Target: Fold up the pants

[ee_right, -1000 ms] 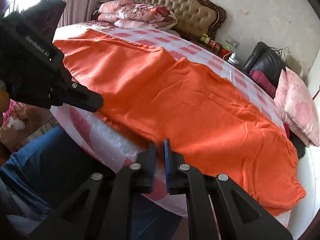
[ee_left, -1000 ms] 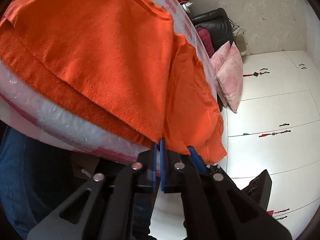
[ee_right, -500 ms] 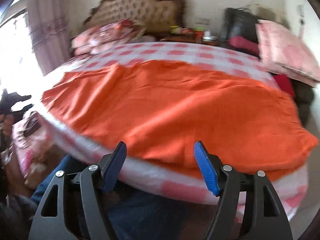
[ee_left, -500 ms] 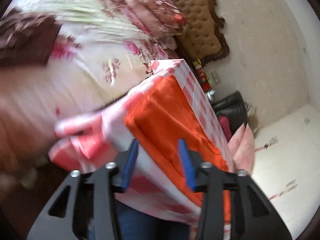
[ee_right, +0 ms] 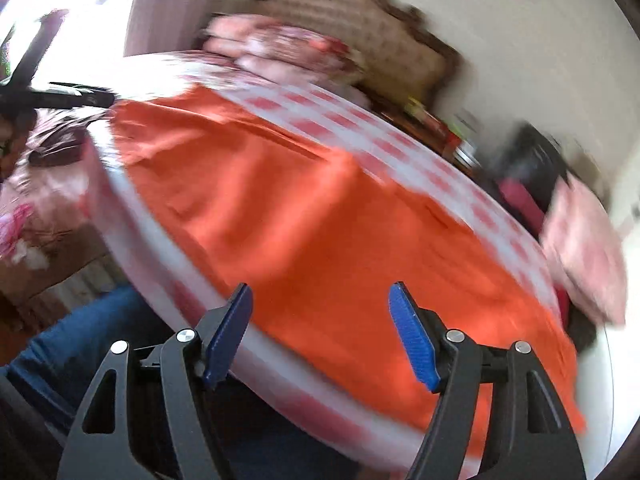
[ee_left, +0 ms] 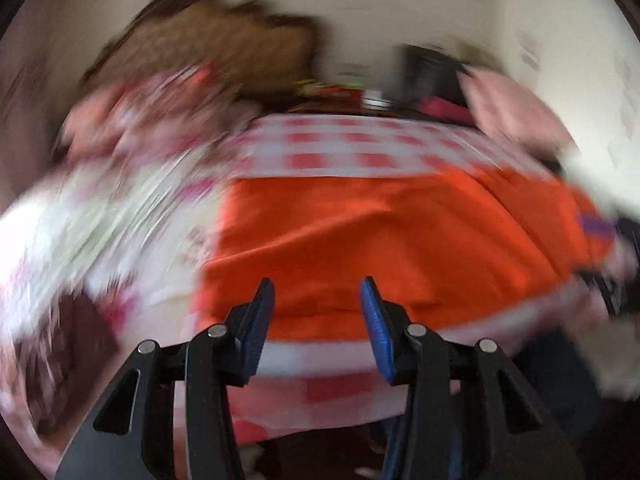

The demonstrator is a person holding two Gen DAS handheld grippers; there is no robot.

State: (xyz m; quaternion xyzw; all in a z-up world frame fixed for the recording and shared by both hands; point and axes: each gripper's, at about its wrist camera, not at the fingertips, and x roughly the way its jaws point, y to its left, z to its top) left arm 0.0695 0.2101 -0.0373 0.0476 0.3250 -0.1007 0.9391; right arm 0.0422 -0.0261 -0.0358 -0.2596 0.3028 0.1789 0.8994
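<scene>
Orange pants [ee_left: 380,240] spread flat on the checked worktop [ee_left: 340,152]. Soft, floppy, light; best pinched at a near edge. Left tool [ee_left: 316,316] and right tool [ee_right: 320,328] wide apart, holding nothing.

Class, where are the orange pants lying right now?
In both wrist views, the orange pants lie spread on the red-checked tablecloth, along its near edge, ahead of both open claws.
</scene>
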